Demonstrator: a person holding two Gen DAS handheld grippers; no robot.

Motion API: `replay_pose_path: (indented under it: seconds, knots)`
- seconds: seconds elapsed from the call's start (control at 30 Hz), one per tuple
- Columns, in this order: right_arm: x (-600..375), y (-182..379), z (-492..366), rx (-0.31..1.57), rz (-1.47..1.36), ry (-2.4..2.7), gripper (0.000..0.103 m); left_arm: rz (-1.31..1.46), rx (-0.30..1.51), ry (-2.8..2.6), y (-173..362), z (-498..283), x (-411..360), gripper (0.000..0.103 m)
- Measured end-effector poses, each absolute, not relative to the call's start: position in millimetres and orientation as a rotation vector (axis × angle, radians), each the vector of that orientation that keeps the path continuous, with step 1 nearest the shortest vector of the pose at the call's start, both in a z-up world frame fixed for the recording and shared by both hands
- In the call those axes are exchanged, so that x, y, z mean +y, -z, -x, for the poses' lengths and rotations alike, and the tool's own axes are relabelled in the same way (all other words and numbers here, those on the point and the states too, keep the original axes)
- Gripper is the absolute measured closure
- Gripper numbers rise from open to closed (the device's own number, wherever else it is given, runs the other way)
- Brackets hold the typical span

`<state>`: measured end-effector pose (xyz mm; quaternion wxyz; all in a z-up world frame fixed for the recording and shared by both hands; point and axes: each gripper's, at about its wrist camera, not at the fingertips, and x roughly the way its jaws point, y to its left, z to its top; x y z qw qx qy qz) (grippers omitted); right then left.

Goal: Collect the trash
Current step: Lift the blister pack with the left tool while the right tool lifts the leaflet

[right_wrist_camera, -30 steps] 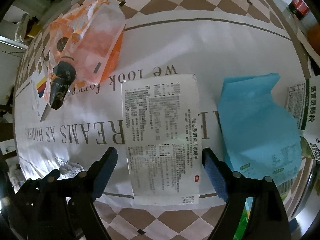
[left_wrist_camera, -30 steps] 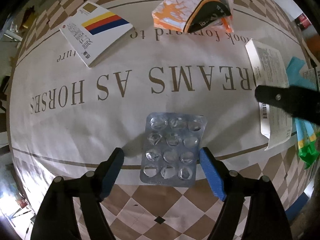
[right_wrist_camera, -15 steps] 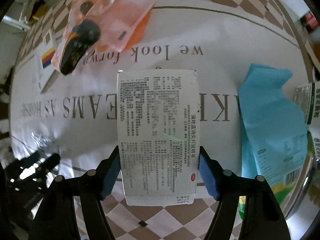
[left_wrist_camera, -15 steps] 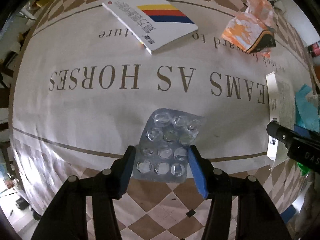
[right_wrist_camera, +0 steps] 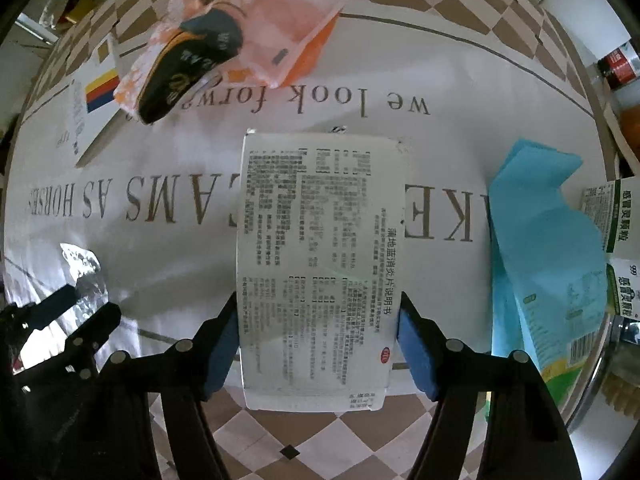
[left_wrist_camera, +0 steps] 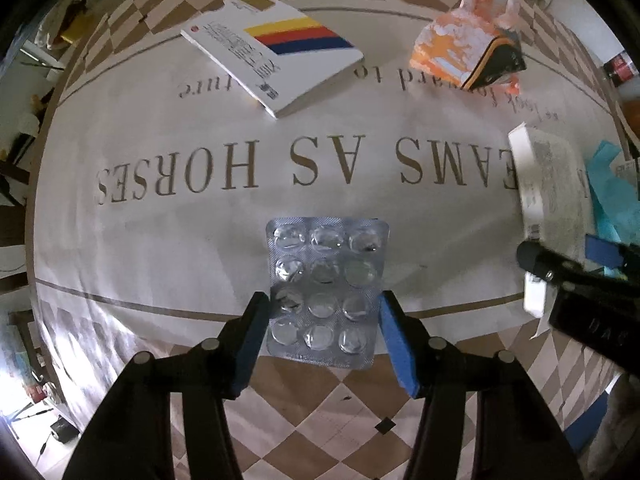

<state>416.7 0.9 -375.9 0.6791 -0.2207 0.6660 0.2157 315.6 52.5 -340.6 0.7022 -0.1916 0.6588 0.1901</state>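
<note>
An empty silver blister pack (left_wrist_camera: pixel 326 292) is held between the blue pads of my left gripper (left_wrist_camera: pixel 323 312), which is shut on its side edges and holds it above the tablecloth. A white printed leaflet (right_wrist_camera: pixel 318 268) is held between the pads of my right gripper (right_wrist_camera: pixel 316 316), shut on its edges and lifted. The leaflet also shows at the right of the left wrist view (left_wrist_camera: pixel 548 200), and the blister pack at the left of the right wrist view (right_wrist_camera: pixel 82 276).
On the white lettered tablecloth (left_wrist_camera: pixel 160 220) lie a white box with yellow, red and blue stripes (left_wrist_camera: pixel 276 52), an orange wrapper (left_wrist_camera: pixel 468 52), a blue packet (right_wrist_camera: pixel 548 248) and green-and-white sachets (right_wrist_camera: pixel 620 248). A bottle (right_wrist_camera: pixel 618 66) stands far right.
Both grippers closed from wide open onto their items. The blister pack and the leaflet now sit gripped and lifted off the cloth; both views have shifted.
</note>
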Motion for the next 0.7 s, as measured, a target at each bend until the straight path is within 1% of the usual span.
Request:
replay_pose_path:
  seconds: [0.03,0.17,0.43,0.6,0.7]
  knots:
    - [0.9,374.9,-412.1,1.496,0.487,-0.492,0.03,0.425,1.454,-0.424,330.5,-310.1,62.0,0.05]
    - [-4.4,367.9,-393.9,1.45,0.447,-0.506,0.029,0.42,1.41,-0.43,312.6,-300.7,59.2,0.05]
    - [-5.7,322.3,-368.9,1.362,0.351,-0.511,0.029,0.402,1.295,-0.437,262.6,-256.7,58.8,0.05]
    - [-21.1,289.2,-350.5,1.325,0.311,-0.521,0.029,0.38,1.229,-0.407,240.5,-201.9,61.4,0.05]
    - [-41.5,264.8,-310.9,1.302,0.277,-0.523,0.03,0.366,1.195,-0.387,225.9,-163.8,76.2,0.05]
